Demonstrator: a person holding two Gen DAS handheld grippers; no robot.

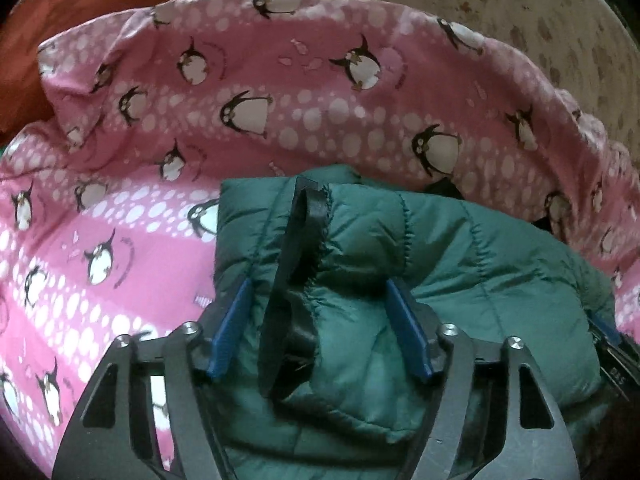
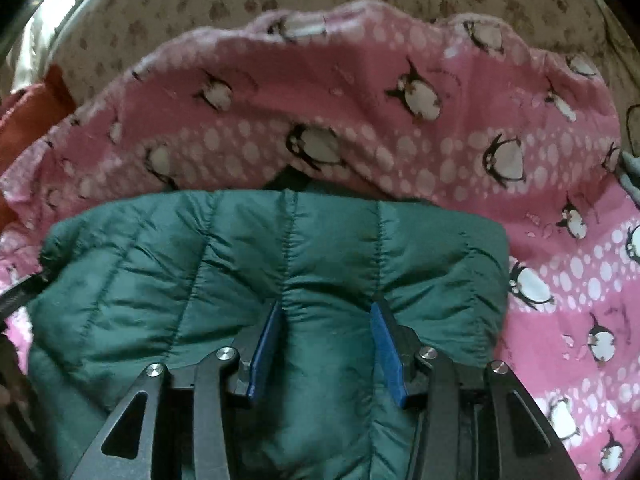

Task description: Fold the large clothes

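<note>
My right claw point(image 2: 326, 344) pinches a ridge of the green jacket point(image 2: 224, 264) lying on the penguin blanket point(image 2: 460, 92), my left claw point(image 1: 320, 328) open astride it; both should press the fold flat together.

Folded green quilted jacket point(image 1: 460, 264) on pink penguin blanket point(image 1: 280, 80)

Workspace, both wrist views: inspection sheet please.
Surface: pink penguin-print blanket, rumpled, over a paw-print sheet.
Job's things: green quilted jacket, bunched on the blanket; black trim strip at its edge.
Clutter: orange-red cloth beside the blanket.
Grippers: left hand-held gripper open, jacket between its pads; right hand-held gripper pinching a jacket fold.
Cables: nothing seen.
Surroundings: dark, unclear.
</note>
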